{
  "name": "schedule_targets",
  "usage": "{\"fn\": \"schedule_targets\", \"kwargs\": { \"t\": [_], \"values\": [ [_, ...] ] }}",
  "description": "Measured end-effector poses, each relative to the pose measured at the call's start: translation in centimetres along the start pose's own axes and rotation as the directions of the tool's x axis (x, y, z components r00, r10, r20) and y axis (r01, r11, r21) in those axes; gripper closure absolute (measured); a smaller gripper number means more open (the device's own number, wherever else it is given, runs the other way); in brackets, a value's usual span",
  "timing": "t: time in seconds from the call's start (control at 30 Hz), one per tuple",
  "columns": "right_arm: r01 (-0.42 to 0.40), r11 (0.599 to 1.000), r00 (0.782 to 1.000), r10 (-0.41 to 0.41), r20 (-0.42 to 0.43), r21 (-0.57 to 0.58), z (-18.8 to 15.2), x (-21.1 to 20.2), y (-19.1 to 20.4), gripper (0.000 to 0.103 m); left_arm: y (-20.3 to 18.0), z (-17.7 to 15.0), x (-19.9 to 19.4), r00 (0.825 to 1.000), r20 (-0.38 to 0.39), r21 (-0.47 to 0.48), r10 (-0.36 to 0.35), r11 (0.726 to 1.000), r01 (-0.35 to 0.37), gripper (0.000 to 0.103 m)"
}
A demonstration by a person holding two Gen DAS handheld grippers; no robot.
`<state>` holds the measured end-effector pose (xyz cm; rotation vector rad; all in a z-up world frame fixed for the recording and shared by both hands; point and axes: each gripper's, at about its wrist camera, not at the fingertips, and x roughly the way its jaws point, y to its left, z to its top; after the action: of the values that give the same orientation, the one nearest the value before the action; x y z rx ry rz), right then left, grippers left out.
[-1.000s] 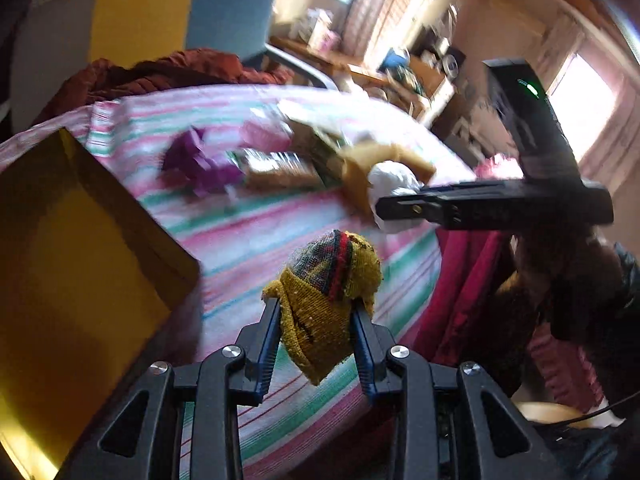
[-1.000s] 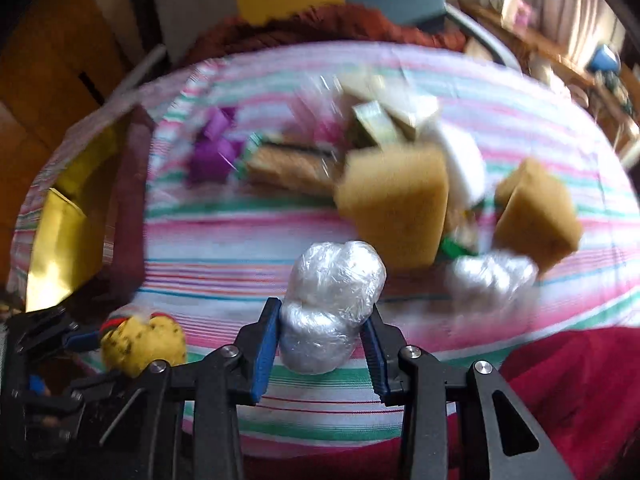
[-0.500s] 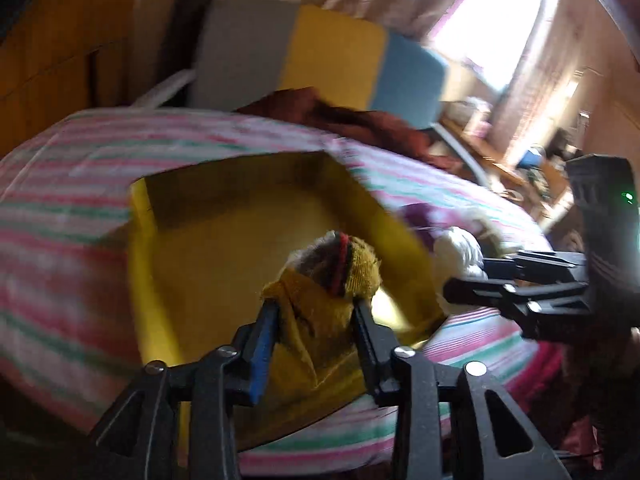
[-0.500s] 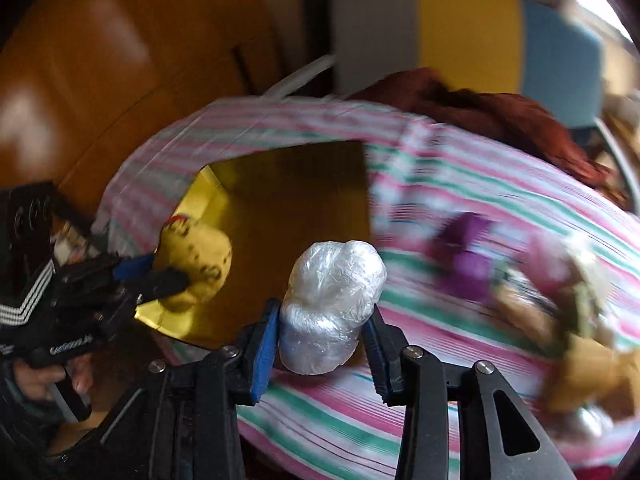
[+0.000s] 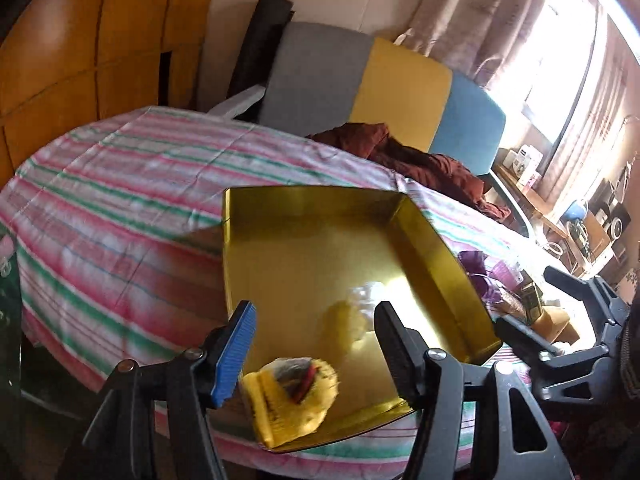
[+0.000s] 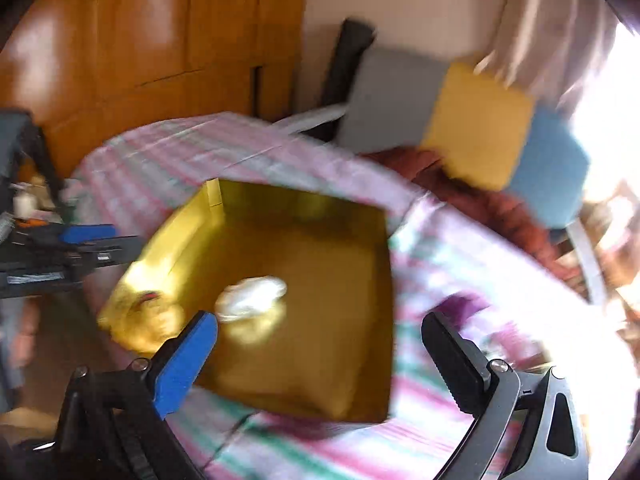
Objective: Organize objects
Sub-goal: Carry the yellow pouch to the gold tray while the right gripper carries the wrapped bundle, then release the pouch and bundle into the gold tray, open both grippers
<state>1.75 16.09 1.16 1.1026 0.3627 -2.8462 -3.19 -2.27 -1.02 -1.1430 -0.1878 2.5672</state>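
A gold tray [image 5: 440,244] lies on the striped tablecloth; it also shows in the right wrist view [image 6: 372,408]. My left gripper [image 5: 316,322] is open above the tray's near edge. The yellow knitted bundle [image 5: 292,398] lies loose in the tray's near corner, below the fingers; it is blurred in the right wrist view [image 6: 140,316]. My right gripper [image 6: 320,340] is open above the tray. The foil-wrapped ball [image 6: 252,298] lies loose on the tray floor, blurred. The right gripper also shows in the left wrist view [image 5: 576,328], at the tray's right.
Purple wrappers [image 5: 476,268], small packets and a sponge [image 5: 554,322] lie on the cloth right of the tray. A grey, yellow and blue chair [image 5: 384,88] with a maroon cloth [image 5: 404,156] stands behind the table. A wooden wardrobe [image 5: 80,48] is at left.
Both grippers swung left over the gold tray and opened. The yellow bundle dropped from the left gripper and the foil ball from the right; both now lie in the tray.
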Motion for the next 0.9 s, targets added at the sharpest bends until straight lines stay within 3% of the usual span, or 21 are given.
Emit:
{"fn": "schedule_targets", "kwargs": {
  "t": [0.27,0.37,0.9],
  "values": [
    [-0.008,0.995,0.999,0.012,-0.034,0.102,-0.2,0.2,-0.9,0.0,-2.1,0.4,-0.6,0.999,0.009,0.021,0.048,0.999,-0.048,0.041],
    [0.023,0.994,0.999,-0.02,-0.031,0.108,-0.4,-0.1,-0.9,0.0,-2.4,0.4,-0.5,0.998,0.001,0.022,0.056,0.998,-0.056,0.041],
    [0.036,0.98,0.999,-0.037,-0.003,0.195,-0.7,-1.6,-3.1,0.0,-4.3,0.1,0.0,0.999,-0.045,0.048,0.031,0.998,-0.029,0.041]
  ]
}}
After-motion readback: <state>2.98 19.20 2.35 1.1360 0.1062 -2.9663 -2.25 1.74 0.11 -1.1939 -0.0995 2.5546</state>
